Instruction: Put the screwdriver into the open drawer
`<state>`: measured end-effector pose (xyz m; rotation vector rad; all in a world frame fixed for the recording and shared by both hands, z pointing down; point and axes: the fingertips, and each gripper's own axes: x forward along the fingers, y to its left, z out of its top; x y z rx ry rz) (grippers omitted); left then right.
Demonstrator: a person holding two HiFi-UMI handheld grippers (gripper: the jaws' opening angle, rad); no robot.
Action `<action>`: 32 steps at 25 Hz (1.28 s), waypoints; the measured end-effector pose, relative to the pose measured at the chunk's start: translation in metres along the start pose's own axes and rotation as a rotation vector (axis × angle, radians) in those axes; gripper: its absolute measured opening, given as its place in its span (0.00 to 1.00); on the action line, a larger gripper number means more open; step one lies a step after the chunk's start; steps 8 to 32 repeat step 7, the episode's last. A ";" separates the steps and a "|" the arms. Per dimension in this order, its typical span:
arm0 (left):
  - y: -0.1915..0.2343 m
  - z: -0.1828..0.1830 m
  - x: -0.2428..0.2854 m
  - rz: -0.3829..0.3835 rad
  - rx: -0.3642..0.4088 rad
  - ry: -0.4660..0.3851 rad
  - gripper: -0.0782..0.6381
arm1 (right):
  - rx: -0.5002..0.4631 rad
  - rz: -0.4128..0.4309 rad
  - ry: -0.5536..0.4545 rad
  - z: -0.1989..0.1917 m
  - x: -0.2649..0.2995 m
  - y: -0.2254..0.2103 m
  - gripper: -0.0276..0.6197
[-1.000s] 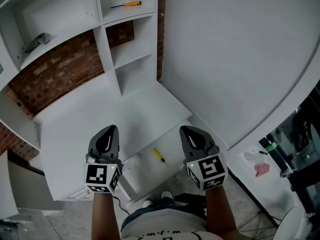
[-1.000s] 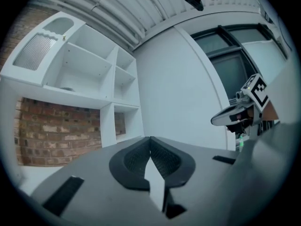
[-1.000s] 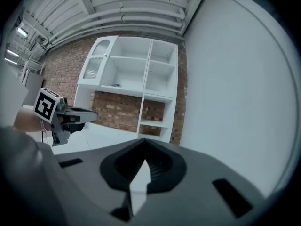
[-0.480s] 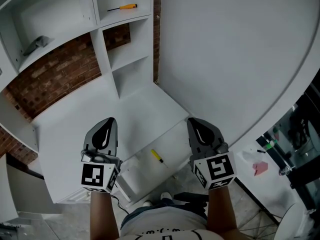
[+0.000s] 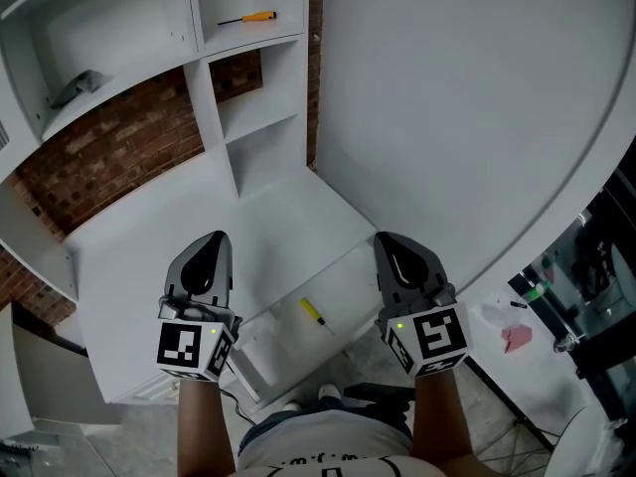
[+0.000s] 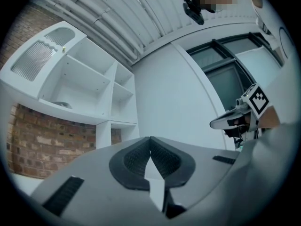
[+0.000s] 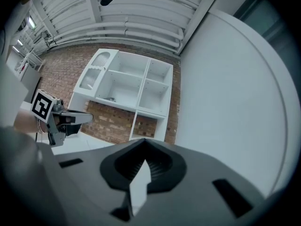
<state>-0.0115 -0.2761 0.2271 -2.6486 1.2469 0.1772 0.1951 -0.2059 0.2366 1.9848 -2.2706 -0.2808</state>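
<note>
Hovering left hand-held gripper [image 5: 212, 242]: pressed together, nothing pinched, over the white worktop [image 5: 129, 256].
Right hand-held gripper [image 5: 390, 244]: clamped together too, empty, alongside the left, near the drawer's right edge.
Screwdriver [image 5: 248, 16]: orange handle, dark shaft, lying in a top compartment of the white shelf unit [image 5: 214, 87], well apart from both hand-held grippers.
Drawer [image 5: 350, 284]: pulled open below the worktop's front edge, seen between the two.
Yellow-handled tool [image 5: 313, 311]: lying inside the drawer, too small to name surely.
</note>
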 end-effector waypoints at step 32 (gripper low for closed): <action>0.003 -0.004 -0.006 0.008 -0.012 0.061 0.13 | 0.056 0.035 -0.021 0.004 0.002 0.009 0.06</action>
